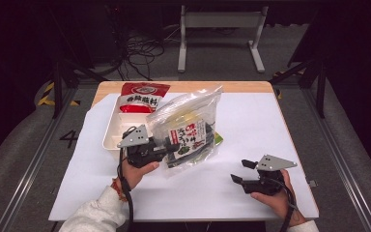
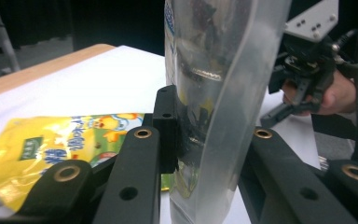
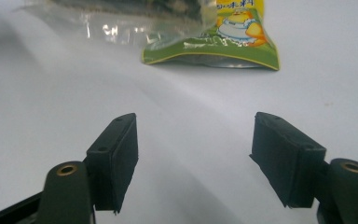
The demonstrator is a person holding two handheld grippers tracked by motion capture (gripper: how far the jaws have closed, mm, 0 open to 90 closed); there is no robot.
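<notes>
A clear zip bag [image 1: 188,128] with a dark printed snack packet inside stands lifted off the white table sheet [image 1: 251,121]. My left gripper [image 1: 166,145] is shut on the bag's lower left edge; in the left gripper view the plastic [image 2: 219,70] is pinched between the two jaws [image 2: 209,135]. A yellow and green packet [image 2: 51,144] lies flat beneath the bag, with its green end [image 3: 228,32] toward my right gripper. My right gripper [image 1: 239,170] rests low at the front right, jaws open [image 3: 196,158] with nothing between them.
A cream tray [image 1: 110,130] at the back left holds a red and white packet [image 1: 140,96]. The white sheet covers most of the wooden table, whose far edge [image 1: 183,86] shows. Dark floor, cables and a metal frame lie beyond.
</notes>
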